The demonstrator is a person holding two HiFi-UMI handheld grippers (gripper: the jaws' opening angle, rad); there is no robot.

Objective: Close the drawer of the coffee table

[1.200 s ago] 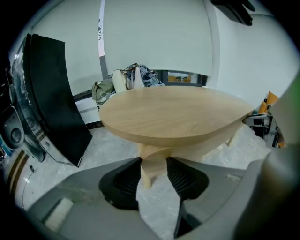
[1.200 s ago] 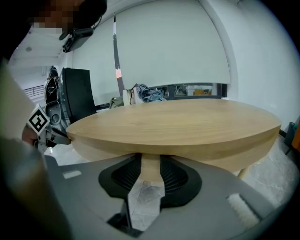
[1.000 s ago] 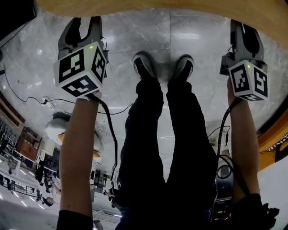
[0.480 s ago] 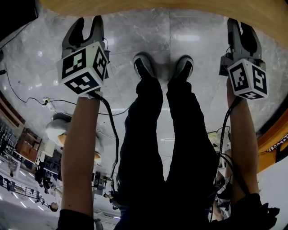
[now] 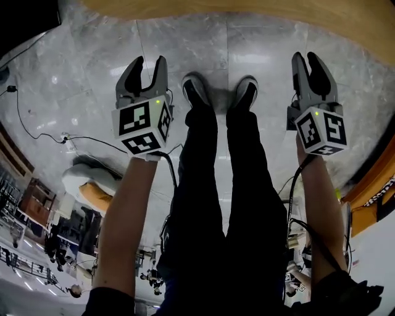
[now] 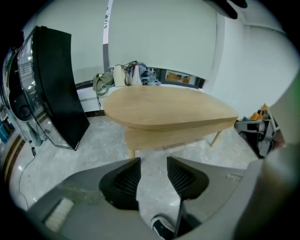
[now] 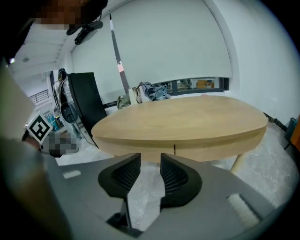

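The oval wooden coffee table (image 7: 183, 119) stands in front of me; only its near edge (image 5: 247, 9) shows at the top of the head view. A thin vertical seam (image 7: 174, 149) marks the drawer front in the apron under the top, and it sits flush. My left gripper (image 5: 149, 62) hangs over the floor short of the table, open and empty; in its own view the left gripper (image 6: 153, 161) points at the table's end. My right gripper (image 5: 306, 57) is also short of the table. The jaws of the right gripper (image 7: 150, 157) are closing a little with nothing between them.
My two shoes (image 5: 196, 89) stand on the grey marble floor between the grippers. A cable (image 5: 37, 133) trails across the floor at left. A black panel (image 6: 58, 89) leans left of the table, with a heap of bags (image 6: 126, 75) behind it.
Both grippers have drawn back from the table edge and moved inward towards my legs. Most of this happened in the last half second.
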